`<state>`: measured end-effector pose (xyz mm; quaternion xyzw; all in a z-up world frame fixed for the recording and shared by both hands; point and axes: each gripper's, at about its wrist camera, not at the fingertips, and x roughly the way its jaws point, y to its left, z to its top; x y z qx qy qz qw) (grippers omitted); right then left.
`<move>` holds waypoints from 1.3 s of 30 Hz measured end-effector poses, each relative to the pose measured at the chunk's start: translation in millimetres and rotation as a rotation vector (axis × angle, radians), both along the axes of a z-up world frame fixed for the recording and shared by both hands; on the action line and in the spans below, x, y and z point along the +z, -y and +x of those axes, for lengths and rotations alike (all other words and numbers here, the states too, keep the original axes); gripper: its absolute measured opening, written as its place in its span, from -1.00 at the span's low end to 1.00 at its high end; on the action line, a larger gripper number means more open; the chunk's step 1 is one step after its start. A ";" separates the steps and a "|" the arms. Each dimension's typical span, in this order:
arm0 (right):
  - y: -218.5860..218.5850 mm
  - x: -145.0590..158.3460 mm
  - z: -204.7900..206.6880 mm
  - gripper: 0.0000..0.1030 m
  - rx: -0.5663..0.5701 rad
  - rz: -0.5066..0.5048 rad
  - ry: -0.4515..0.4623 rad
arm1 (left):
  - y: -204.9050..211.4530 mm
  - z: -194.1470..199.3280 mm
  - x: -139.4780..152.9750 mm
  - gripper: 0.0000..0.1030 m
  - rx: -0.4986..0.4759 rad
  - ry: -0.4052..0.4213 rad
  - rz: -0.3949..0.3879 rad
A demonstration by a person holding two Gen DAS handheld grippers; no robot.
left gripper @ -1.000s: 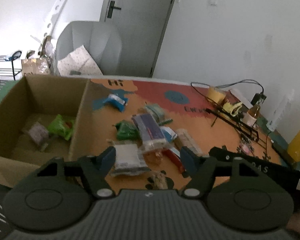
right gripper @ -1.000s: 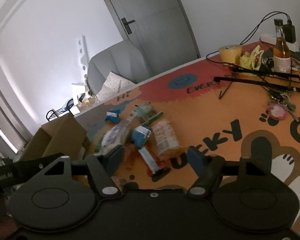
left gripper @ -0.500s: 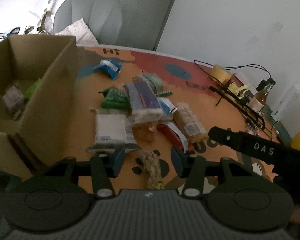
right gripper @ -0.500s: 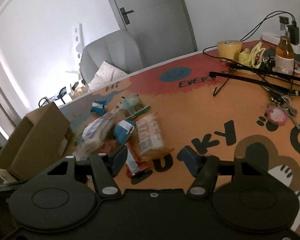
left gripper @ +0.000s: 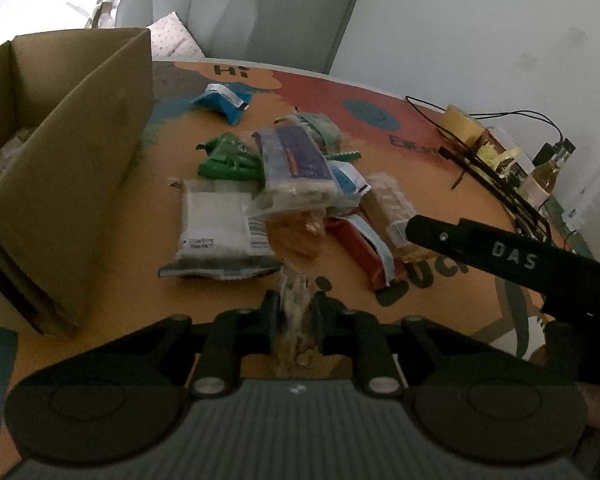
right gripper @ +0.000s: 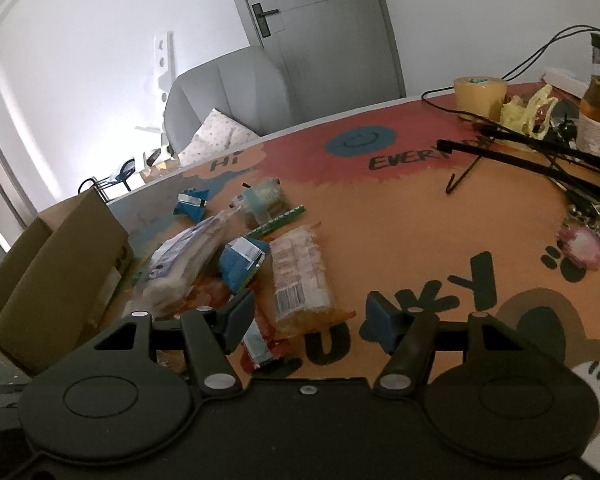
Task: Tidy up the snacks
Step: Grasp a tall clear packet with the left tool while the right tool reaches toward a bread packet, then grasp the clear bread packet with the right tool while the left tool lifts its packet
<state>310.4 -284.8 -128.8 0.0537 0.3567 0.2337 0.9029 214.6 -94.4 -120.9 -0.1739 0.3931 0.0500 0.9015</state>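
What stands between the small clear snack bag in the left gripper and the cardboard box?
Nothing visible lies on the way. The left gripper is shut on the clear snack bag; only the near wall of the cardboard box must be cleared.

Tall brown cardboard box [left gripper: 80,168] walls off the mat's left edge; open orange mat [right gripper: 412,240] lies right of the heaped wrappers [left gripper: 284,184].
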 end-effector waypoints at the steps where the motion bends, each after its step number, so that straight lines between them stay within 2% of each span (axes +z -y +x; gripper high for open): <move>1: -0.9 -0.6 1.3 0.21 0.000 -0.002 0.003 | -0.6 -0.2 0.2 -0.67 0.000 0.000 -0.001; 10: -11.3 -10.8 13.1 0.19 -0.004 -0.036 -0.004 | -2.4 -2.0 4.3 -0.67 -0.013 0.012 0.006; 12: -12.7 -13.9 13.0 0.06 0.004 -0.041 -0.018 | -2.9 -2.5 5.1 -0.67 -0.014 0.015 0.008; 14: -15.5 -13.6 8.7 -0.15 0.008 -0.092 0.004 | -3.7 -3.0 5.5 -0.67 -0.015 0.017 0.009; 19: -6.7 -10.6 -0.7 -0.26 0.006 -0.093 -0.019 | -4.3 -3.9 4.9 -0.67 -0.019 0.017 0.005; 21: -0.6 -9.6 -5.4 -0.37 -0.005 -0.086 -0.033 | -2.7 -3.4 4.2 -0.67 -0.032 0.012 0.009; 28: 13.4 -5.9 -20.6 -0.37 -0.035 -0.096 -0.060 | 2.6 0.9 0.0 -0.64 -0.065 -0.004 0.037; 30: 15.2 -4.5 -22.3 -0.28 -0.044 -0.102 -0.062 | 3.5 0.6 0.2 -0.60 -0.067 -0.007 0.047; 31: 15.4 -3.4 -23.3 -0.18 -0.048 -0.101 -0.054 | 4.0 0.0 0.1 -0.59 -0.070 -0.007 0.050; 39: -2.2 -6.0 -15.1 -0.09 -0.060 -0.147 -0.003 | 11.3 -0.7 -1.4 -0.50 -0.094 0.003 0.096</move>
